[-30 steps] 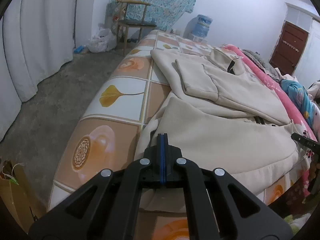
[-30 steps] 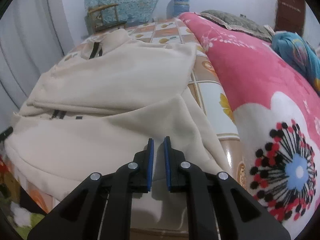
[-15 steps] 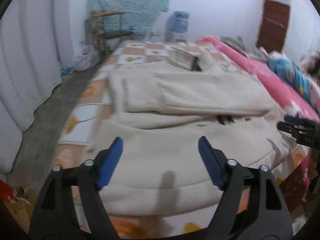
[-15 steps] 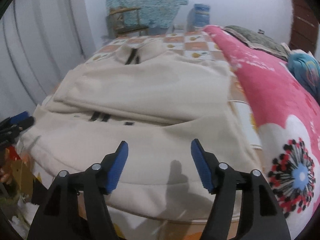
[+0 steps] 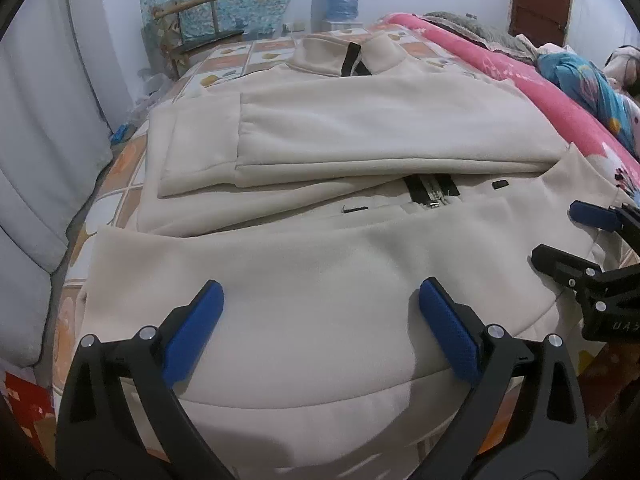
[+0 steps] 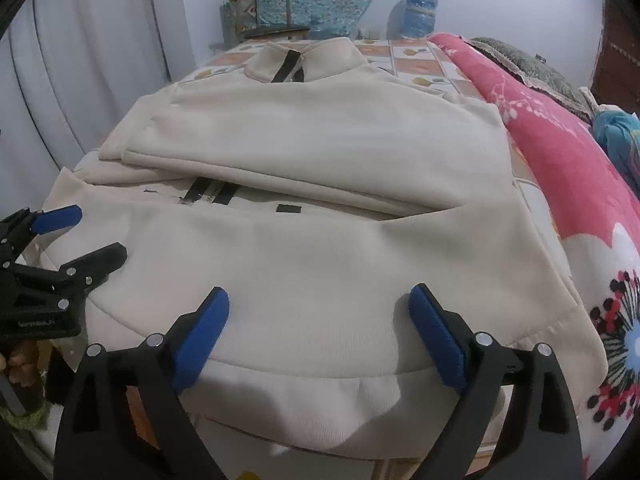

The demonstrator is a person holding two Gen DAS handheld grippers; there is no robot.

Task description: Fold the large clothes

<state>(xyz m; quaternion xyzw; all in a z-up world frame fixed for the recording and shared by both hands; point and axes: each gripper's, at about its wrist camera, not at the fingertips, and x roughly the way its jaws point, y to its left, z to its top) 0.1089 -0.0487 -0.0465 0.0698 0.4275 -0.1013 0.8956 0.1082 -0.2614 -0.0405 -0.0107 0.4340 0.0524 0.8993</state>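
So the cream jacket (image 5: 320, 280) is lying flat on the bed (image 5: 224, 64), collar at the far end, hem nearest the cameras and hanging a little over the bed's near edge. Both sleeves are folded in across the chest, and the bottom part is folded up over the body, so only a short bit of the black zip (image 5: 434, 194) shows between the folds.

Left gripper (image 5: 320, 328) hovers over the near fold with its jaws spread wide. They've just been opening, and nothing is pinched between them; the blue pads (image 5: 192, 340) sit above the fabric, one on each side. Same story for the right gripper (image 6: 318, 330): jaws have just been opening, wide apart now, nothing gripped, fabric only lying underneath.

Each gripper pokes into the other's view at the side, near the jacket's outer corner, also with jaws apart.

Around it: a pink flowered blanket (image 6: 560, 168) along the right side of the bed, just beside the jacket, a wooden chair (image 6: 264, 12) and a blue water jug (image 6: 418, 14) past the far end, and white curtains (image 5: 36, 140) on the left.
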